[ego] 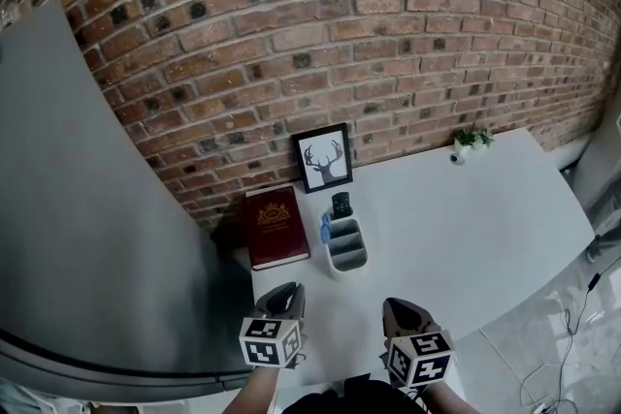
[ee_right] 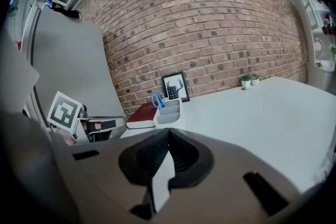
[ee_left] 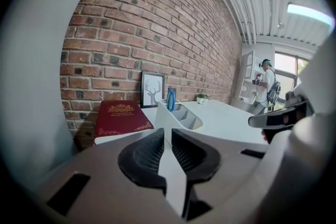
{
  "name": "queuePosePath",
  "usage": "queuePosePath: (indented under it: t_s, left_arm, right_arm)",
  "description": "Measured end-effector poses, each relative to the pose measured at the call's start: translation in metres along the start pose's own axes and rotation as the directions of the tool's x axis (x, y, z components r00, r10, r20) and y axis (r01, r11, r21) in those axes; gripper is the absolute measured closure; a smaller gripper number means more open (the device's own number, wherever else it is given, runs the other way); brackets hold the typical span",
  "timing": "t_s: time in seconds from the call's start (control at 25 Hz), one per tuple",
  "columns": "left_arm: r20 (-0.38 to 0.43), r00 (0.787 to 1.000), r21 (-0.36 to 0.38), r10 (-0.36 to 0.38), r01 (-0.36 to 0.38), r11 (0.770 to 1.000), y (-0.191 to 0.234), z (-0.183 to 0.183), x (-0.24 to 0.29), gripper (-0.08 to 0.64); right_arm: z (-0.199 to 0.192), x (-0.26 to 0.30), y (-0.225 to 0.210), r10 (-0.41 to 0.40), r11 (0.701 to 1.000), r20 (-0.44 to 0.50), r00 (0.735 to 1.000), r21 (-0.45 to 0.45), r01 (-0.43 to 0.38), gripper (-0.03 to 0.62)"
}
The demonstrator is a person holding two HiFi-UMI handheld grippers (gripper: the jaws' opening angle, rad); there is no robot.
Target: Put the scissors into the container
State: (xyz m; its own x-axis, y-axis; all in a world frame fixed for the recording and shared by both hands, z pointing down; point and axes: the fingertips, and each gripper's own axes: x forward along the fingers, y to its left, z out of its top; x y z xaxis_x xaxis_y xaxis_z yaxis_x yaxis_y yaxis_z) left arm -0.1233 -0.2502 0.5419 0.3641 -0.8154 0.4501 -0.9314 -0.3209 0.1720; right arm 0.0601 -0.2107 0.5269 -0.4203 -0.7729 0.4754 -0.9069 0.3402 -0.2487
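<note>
Tongs are sitting nearest us, low over the front edge of the white worktop (ego: pixel 456 208). We are holding the left tongs (ee_left: pixel 168 131) all but closed, with only a thin slit between the ribbed black pads and nothing in it. The right tongs (ee_right: pixel 168 131) are resting tip to tip, also empty. Each is carrying a cube of black-and-white square markers.

Beyond them, the pale, smooth-walled container (ego: pixel 349 252) is standing on the worktop, divided into compartments. The scissors (ego: pixel 325 228) are already standing in it, their blue loop handles poking up at its left side. Something dark is sitting in the far compartment. Just beside it to the left, a dark red book (ego: pixel 277 226) is lying flat; we are seeing a gold crest and lettering too small to read. Behind, a black-framed antler print (ego: pixel 323 158) is leaning on the rough brick wall (ego: pixel 388 24), and small potted plants (ego: pixel 472 141) are standing further right.
</note>
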Motion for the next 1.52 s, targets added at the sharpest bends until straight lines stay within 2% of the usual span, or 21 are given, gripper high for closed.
queuePosePath:
  t_s: [0.24, 0.6, 1.0, 1.52]
  left_arm:
    - [0.012, 1.0, -0.027, -0.014, 0.014, 1.0, -0.005, -0.004, -0.013, 0.522]
    - [0.017, 1.0, -0.005, -0.01, 0.01, 1.0, -0.008, -0.004, -0.023, 0.523]
    - [0.006, 1.0, -0.026, -0.019, 0.02, 0.999, -0.014, -0.012, -0.026, 0.522]
    - [0.015, 1.0, -0.01, -0.013, 0.013, 1.0, -0.018, -0.003, -0.021, 0.522]
  right_arm:
    - [0.0, 0.002, 0.001, 0.005, 1.0, -0.002, 1.0, -0.012, -0.005, 0.592]
    - [0.005, 0.003, 0.008, 0.039, 0.999, 0.013, 0.999, -0.015, -0.039, 0.592]
    - [0.002, 0.006, 0.008, 0.047, 0.999, 0.002, 0.999, -0.016, -0.047, 0.592]
    - [0.003, 0.006, 0.001, 0.047, 0.999, -0.002, 0.999, -0.004, -0.047, 0.592]
